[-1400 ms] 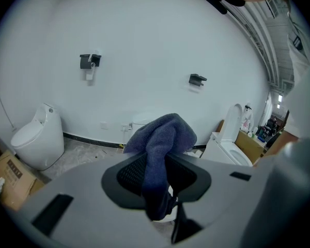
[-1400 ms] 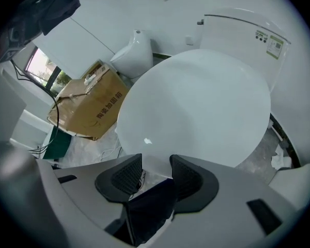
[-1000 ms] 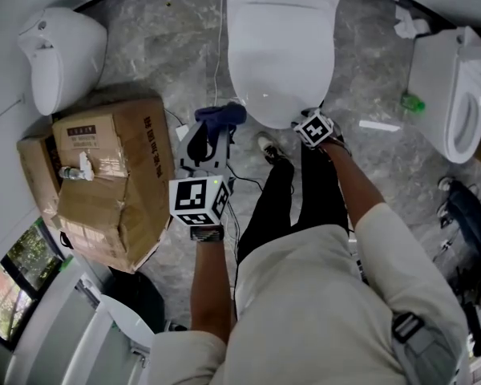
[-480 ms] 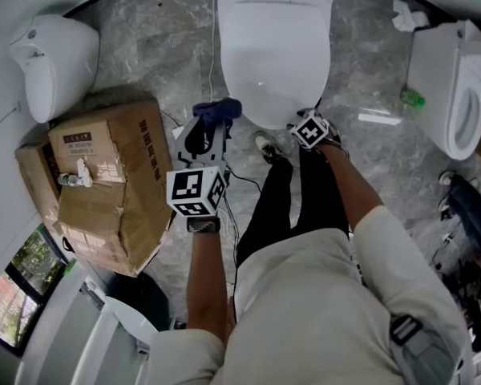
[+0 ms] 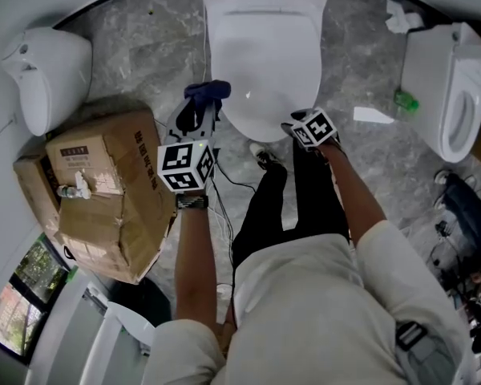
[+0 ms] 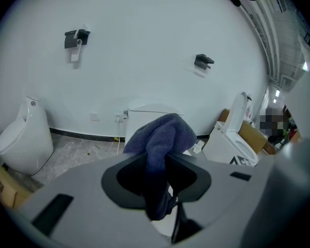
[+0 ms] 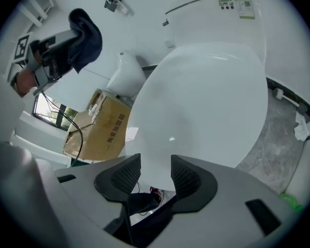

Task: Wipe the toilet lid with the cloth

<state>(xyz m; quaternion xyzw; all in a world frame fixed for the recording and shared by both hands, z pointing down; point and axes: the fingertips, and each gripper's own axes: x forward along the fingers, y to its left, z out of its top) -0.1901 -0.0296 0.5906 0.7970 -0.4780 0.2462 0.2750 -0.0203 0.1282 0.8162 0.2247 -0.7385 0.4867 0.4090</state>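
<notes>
1. Toilet lid [image 5: 264, 62]: closed, its white top bare, with open grey floor [image 5: 136, 46] on both sides
2. Cardboard box [image 5: 104, 191]: shut (contents not visible), with a small white item on top; it crowds the left side
3. Second toilet [image 5: 453, 95]: lid raised, well apart on the right
4. Right gripper [image 7: 155, 175]: jaws apart, just closed a little, gripping nothing, at the toilet lid's front edge
5. Left gripper [image 6: 157, 180]: jaws clamped on the cloth [image 5: 207, 92], just beside the toilet lid's left edge

Cardboard box [image 7: 101, 130] print, sticker [image 7: 236, 6] on toilet [image 7: 206, 87]: characters too small, unreadable.
</notes>
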